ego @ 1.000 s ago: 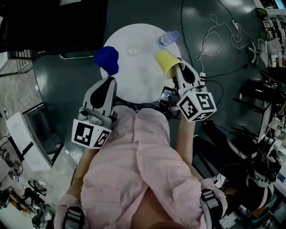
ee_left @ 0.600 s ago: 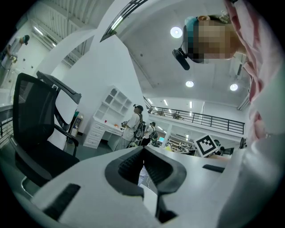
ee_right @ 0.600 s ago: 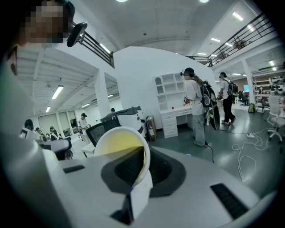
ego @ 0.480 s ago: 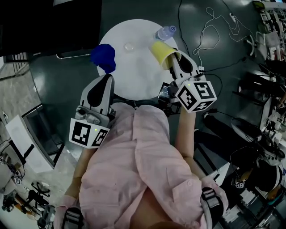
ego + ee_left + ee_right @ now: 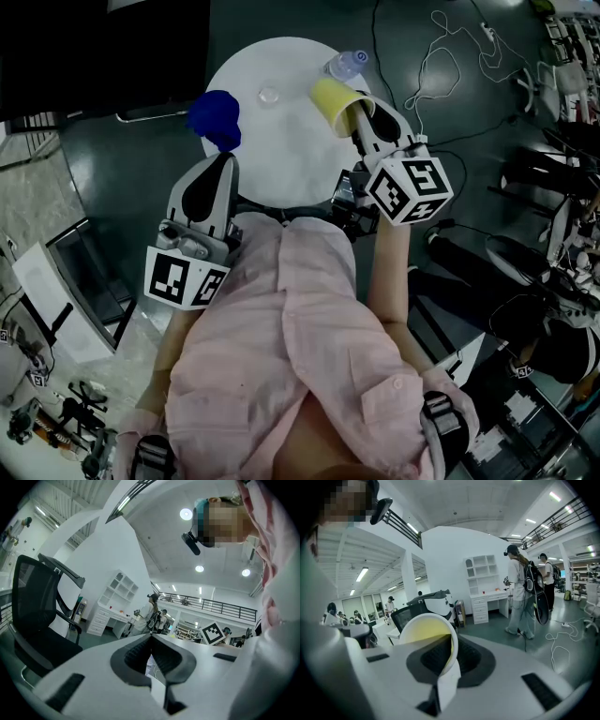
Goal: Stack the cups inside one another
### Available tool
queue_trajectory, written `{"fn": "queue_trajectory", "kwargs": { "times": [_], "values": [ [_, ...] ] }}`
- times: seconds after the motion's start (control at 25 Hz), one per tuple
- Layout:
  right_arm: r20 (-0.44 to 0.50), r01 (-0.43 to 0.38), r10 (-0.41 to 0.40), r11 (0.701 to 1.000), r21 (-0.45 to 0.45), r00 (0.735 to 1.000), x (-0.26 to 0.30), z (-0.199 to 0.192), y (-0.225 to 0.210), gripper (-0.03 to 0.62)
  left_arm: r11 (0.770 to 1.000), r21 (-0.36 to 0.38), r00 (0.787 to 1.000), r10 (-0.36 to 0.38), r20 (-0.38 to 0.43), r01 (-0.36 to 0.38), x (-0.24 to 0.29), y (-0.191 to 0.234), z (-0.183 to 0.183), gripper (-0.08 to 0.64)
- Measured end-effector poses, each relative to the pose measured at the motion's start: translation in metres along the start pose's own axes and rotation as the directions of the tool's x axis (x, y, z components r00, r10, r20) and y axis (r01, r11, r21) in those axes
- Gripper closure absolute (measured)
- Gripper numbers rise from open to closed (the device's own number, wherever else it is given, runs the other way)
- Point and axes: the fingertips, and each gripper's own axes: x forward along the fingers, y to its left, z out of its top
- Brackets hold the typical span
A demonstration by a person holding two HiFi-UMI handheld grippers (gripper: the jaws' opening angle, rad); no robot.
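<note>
Yellow cup (image 5: 330, 98) beside bottle (image 5: 348, 66); blue cup (image 5: 215, 119) apart.

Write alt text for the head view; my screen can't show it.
The right gripper holds a yellow cup by its rim, tilted, over the far right of a round white table. The left gripper, shut and empty, points at a blue cup at the table's left edge. A plastic bottle lies beyond the yellow cup.
</note>
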Motion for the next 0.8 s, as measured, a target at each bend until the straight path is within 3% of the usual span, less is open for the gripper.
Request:
{"fn": "queue_trajectory", "kwargs": {
  "times": [0.8],
  "values": [
    [-0.058, -0.03, 0.028, 0.999, -0.026, 0.998, 0.022, -0.015, 0.001, 0.552, 1.0, -0.004, 1.0, -0.007, -0.008, 0.007, 0.009, 0.0, -0.003, 0.541]
  ]
}}
